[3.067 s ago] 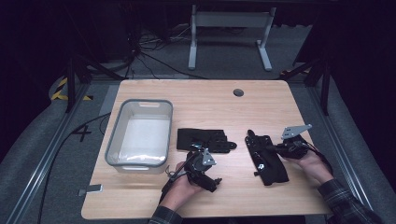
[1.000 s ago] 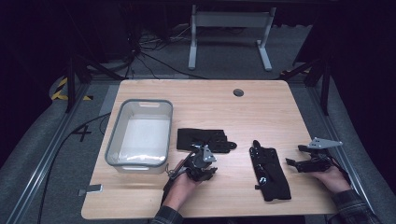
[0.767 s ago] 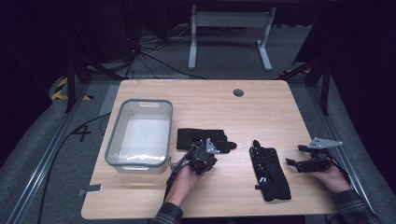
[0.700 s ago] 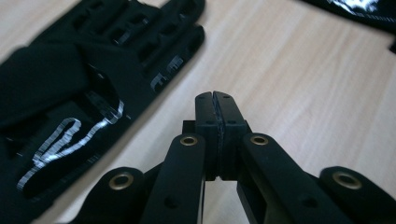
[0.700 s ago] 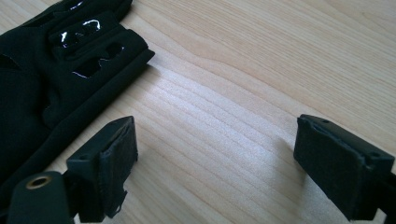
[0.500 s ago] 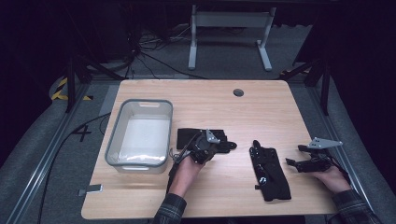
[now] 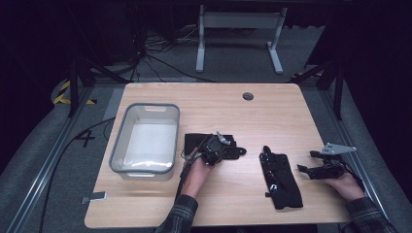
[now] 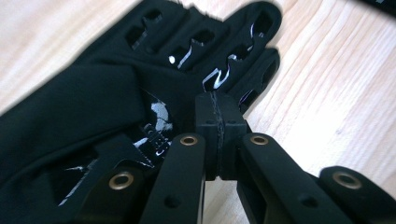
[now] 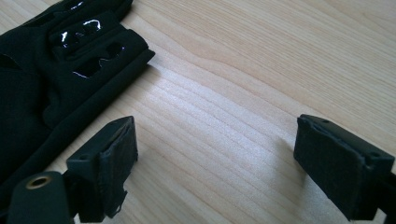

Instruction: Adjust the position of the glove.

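Looking down, I see my right gripper [image 7: 306,169] nearest, jaws spread wide over bare table [image 7: 272,107] beside one black glove [image 7: 280,177]. Farther in, my left gripper [image 8: 218,122], pads pressed together with nothing between, hovers over the other glove [image 8: 107,98] by the plastic bin [image 7: 145,141].

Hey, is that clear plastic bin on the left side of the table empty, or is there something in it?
Empty. In the high view the clear bin shows a bare pale bottom, and both black gloves lie outside it on the wooden table.
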